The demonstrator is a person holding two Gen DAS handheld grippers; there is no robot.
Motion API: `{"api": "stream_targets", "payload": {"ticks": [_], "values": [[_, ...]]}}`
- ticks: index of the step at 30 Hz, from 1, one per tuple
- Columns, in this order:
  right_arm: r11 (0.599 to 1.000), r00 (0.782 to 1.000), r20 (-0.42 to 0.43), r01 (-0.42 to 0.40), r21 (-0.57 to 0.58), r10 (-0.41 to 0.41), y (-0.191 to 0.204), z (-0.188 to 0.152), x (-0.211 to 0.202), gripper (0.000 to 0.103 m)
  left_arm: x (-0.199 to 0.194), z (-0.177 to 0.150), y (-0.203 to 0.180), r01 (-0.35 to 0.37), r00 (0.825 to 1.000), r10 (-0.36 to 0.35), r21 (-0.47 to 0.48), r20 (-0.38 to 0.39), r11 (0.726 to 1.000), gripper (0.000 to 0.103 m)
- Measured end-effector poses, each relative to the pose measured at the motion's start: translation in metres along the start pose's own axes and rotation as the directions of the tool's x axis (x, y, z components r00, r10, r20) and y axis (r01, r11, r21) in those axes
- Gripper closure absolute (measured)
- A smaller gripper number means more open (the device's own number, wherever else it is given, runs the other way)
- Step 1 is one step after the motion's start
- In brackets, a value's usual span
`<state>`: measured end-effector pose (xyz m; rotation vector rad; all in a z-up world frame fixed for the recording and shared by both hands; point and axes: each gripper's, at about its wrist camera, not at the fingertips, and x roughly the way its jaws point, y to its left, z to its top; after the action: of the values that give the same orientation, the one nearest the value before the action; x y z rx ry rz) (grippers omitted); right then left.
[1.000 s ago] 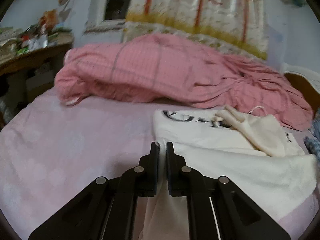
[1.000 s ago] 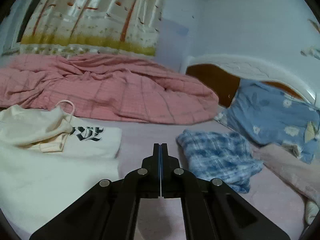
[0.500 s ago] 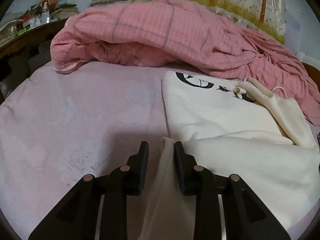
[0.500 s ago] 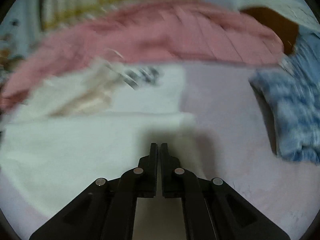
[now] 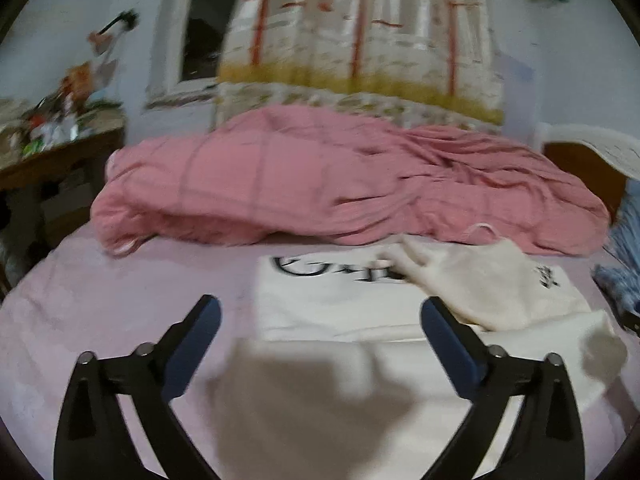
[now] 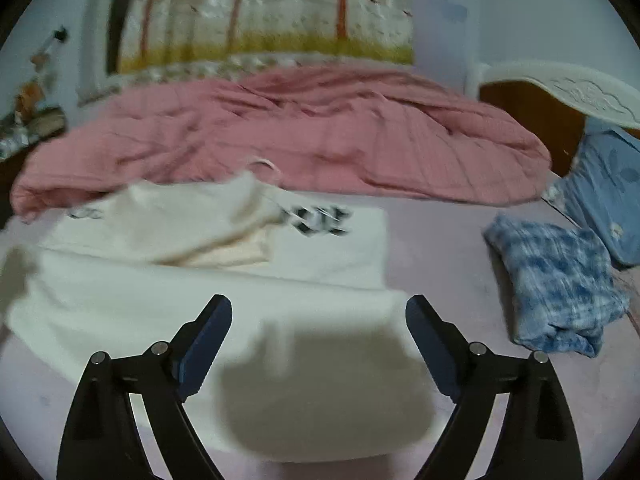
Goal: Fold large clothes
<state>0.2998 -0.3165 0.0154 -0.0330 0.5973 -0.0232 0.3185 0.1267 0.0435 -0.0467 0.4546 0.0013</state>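
Note:
A cream hooded sweatshirt [image 5: 340, 304] with black lettering lies flat on the pink bed sheet [image 5: 100, 312], its near part folded over toward the lettering. It also shows in the right wrist view [image 6: 180, 296]. Its hood [image 5: 480, 280] is bunched on top. My left gripper [image 5: 320, 316] is open and empty above the garment's near left part. My right gripper [image 6: 319, 316] is open and empty above its near right corner.
A crumpled pink checked quilt [image 5: 320, 184] lies across the far side of the bed. A folded blue plaid garment [image 6: 556, 280] and a blue pillow [image 6: 608, 196] lie at the right. A cluttered wooden desk [image 5: 52, 148] stands at the left.
Both grippers have opened wide and let go of the sweatshirt's edge, which now lies on the bed. Both have lifted and drawn back a little.

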Motion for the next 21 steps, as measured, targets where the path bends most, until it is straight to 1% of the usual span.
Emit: {"api": "stream_targets", "payload": {"ticks": [2, 4, 6, 7, 8, 9, 11, 12, 13, 14, 15, 17, 18, 19, 21], "values": [[0.999, 0.999, -0.011, -0.05, 0.02, 0.05, 0.007, 0.001, -0.003, 0.012, -0.004, 0.003, -0.019, -0.018, 0.999, 0.02, 0.044, -0.036, 0.999, 0.0], [0.994, 0.995, -0.025, -0.091, 0.058, 0.092, 0.014, 0.0, 0.002, 0.012, 0.0, 0.0, -0.038, 0.028, 0.996, -0.023, 0.05, -0.089, 0.998, 0.0], [0.99, 0.989, -0.073, -0.123, 0.075, 0.128, 0.024, -0.004, 0.014, 0.012, 0.017, -0.01, -0.054, 0.071, 0.98, -0.069, 0.005, -0.184, 0.997, 0.0], [0.99, 0.985, -0.111, -0.123, 0.074, 0.131, 0.028, -0.008, 0.024, 0.012, 0.029, -0.019, -0.063, 0.096, 0.967, -0.095, -0.008, -0.234, 0.995, 0.0], [0.991, 0.982, -0.143, -0.114, 0.063, 0.122, 0.033, -0.013, 0.031, 0.012, 0.041, -0.029, -0.073, 0.104, 0.955, -0.097, 0.007, -0.282, 0.995, 0.0], [0.995, 0.979, -0.181, -0.092, 0.044, 0.098, 0.037, -0.017, 0.042, 0.012, 0.051, -0.042, -0.087, 0.101, 0.94, -0.081, 0.043, -0.331, 0.994, 0.002], [1.0, 0.968, -0.251, -0.024, 0.002, 0.024, 0.039, -0.028, 0.059, 0.012, 0.07, -0.067, -0.11, 0.097, 0.915, -0.042, 0.117, -0.402, 0.988, 0.003], [1.0, 0.957, -0.289, -0.002, -0.013, -0.002, 0.039, -0.032, 0.068, 0.012, 0.077, -0.078, -0.117, 0.093, 0.905, -0.025, 0.14, -0.424, 0.986, 0.003], [1.0, 0.945, -0.327, 0.002, -0.016, -0.007, 0.037, -0.037, 0.075, 0.012, 0.081, -0.087, -0.121, 0.082, 0.901, -0.006, 0.157, -0.434, 0.984, 0.003], [1.0, 0.935, -0.353, -0.002, -0.006, 0.0, 0.035, -0.04, 0.08, 0.012, 0.081, -0.093, -0.124, 0.066, 0.906, 0.016, 0.178, -0.423, 0.982, 0.003], [1.0, 0.933, -0.359, 0.0, 0.004, 0.001, 0.032, -0.041, 0.081, 0.012, 0.079, -0.095, -0.125, 0.06, 0.912, 0.023, 0.189, -0.409, 0.98, 0.003], [1.0, 0.931, -0.366, 0.012, 0.014, -0.006, 0.028, -0.041, 0.08, 0.012, 0.074, -0.096, -0.127, 0.06, 0.91, 0.031, 0.205, -0.414, 0.977, 0.003], [1.0, 0.932, -0.363, 0.013, 0.014, -0.007, 0.027, -0.041, 0.079, 0.012, 0.071, -0.097, -0.127, 0.058, 0.911, 0.033, 0.207, -0.412, 0.977, 0.003], [1.0, 0.934, -0.358, 0.009, 0.013, -0.003, 0.026, -0.042, 0.077, 0.012, 0.065, -0.098, -0.126, 0.051, 0.914, 0.038, 0.207, -0.405, 0.977, 0.007], [1.0, 0.942, -0.335, -0.008, 0.007, 0.01, 0.029, -0.039, 0.066, 0.012, 0.049, -0.092, -0.122, 0.045, 0.927, 0.043, 0.224, -0.372, 0.974, 0.012]]}}
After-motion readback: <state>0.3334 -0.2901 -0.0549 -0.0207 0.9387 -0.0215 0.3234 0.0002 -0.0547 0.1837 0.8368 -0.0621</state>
